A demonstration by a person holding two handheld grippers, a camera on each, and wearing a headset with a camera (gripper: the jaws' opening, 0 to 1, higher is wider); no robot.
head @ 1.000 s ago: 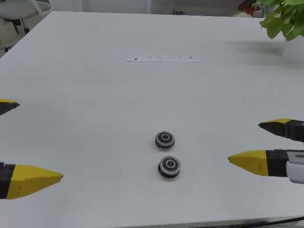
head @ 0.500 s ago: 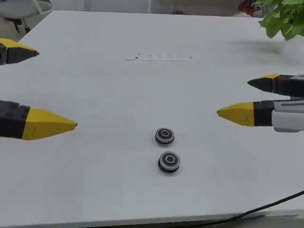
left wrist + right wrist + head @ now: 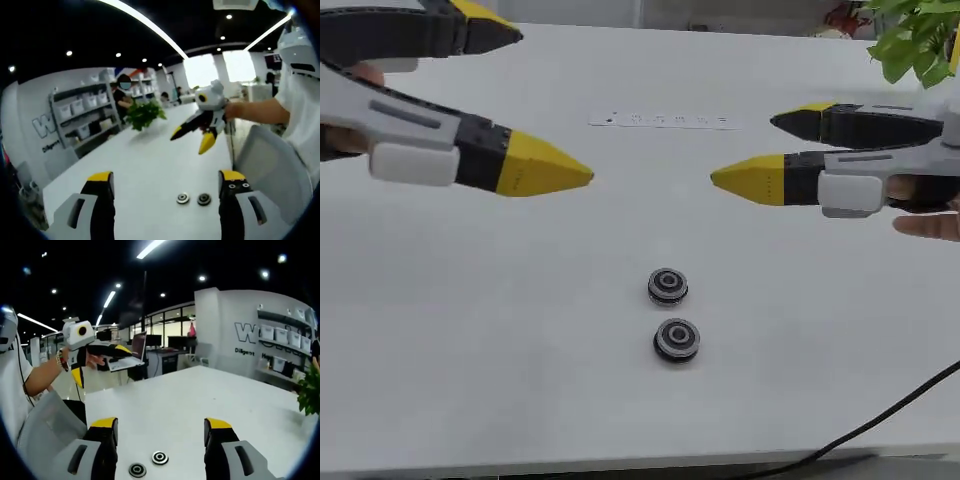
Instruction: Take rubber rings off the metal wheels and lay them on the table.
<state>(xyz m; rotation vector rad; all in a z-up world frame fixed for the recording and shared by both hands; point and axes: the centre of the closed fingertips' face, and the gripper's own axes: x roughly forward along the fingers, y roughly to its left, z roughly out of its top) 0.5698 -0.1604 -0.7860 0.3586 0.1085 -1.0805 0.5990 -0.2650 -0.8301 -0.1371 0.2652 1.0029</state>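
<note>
- Head view: my left gripper (image 3: 556, 107) hangs over the left of the white table (image 3: 470, 330). Its fingers are spread wide, with nothing between them.
- My right gripper (image 3: 742, 150) faces it from the right, fingers parted too and just as empty.
- Nearer than both grippers and well apart from them, the far wheel (image 3: 667, 286) and the near wheel (image 3: 676, 340) lie flat on the table, just beside each other. Each has its dark rubber ring on.
- A leafy plant (image 3: 915, 40) sits at the far right, and a black cable (image 3: 880, 420) crosses the near right corner.
- Left gripper view: my two yellow-tipped fingers stand wide apart around bare table. The far wheel (image 3: 183, 198) and near wheel (image 3: 203, 199) lie side by side low between them, untouched. Beyond, my right gripper (image 3: 200, 130) is held up in the air, and the plant (image 3: 145, 114) is further back.
- Right gripper view: my fingers are open on nothing. The far wheel (image 3: 160, 457) and near wheel (image 3: 137, 470) lie low between them. My left gripper (image 3: 95, 352) is raised on the left.
</note>
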